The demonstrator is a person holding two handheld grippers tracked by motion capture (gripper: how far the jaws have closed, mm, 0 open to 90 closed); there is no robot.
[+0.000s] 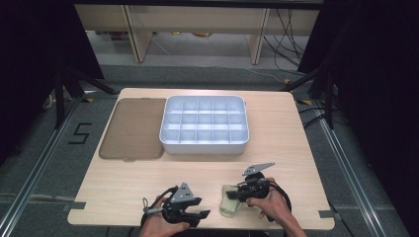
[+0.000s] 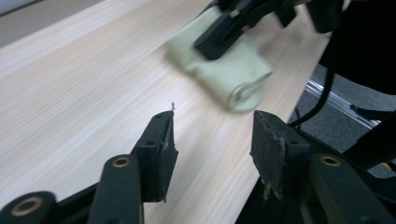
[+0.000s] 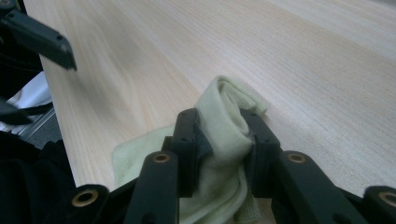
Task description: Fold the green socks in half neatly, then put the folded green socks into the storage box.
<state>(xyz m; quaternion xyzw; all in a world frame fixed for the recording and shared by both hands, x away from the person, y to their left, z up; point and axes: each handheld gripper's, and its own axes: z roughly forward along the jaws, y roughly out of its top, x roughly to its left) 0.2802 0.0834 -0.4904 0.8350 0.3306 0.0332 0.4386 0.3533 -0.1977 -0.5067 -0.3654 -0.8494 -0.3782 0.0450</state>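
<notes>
R gripper (image 3: 219, 140) pinches a rolled pale-green cloth (image 3: 224, 121) near the wooden table (image 1: 276, 143)'s front edge. L gripper (image 2: 212, 140), jaws apart w/ nothing between, sits just beside it. Bare wood ahead; white divided tray (image 1: 204, 124) and brown lid (image 1: 133, 129) well beyond.

A white compartment tray (image 1: 203, 124) is set on the far half of a light wooden table (image 1: 276, 158); it is divided by thin walls into a grid of small square cells. Just beside it, on the left in the high view, a flat brown translucent lid (image 1: 133, 129) is laid on the tabletop, its near edge close to level with the tray's near wall. Strips of grey tape (image 1: 326, 214) are seen at the table's near corners. Beyond the table, pale wooden furniture legs (image 1: 136, 34) are stood on a grey floor (image 1: 207, 74), and black cables (image 1: 289, 37) are trailed across it at the far right. A "5" (image 1: 79, 133) is marked in black on the floor at the left.
</notes>
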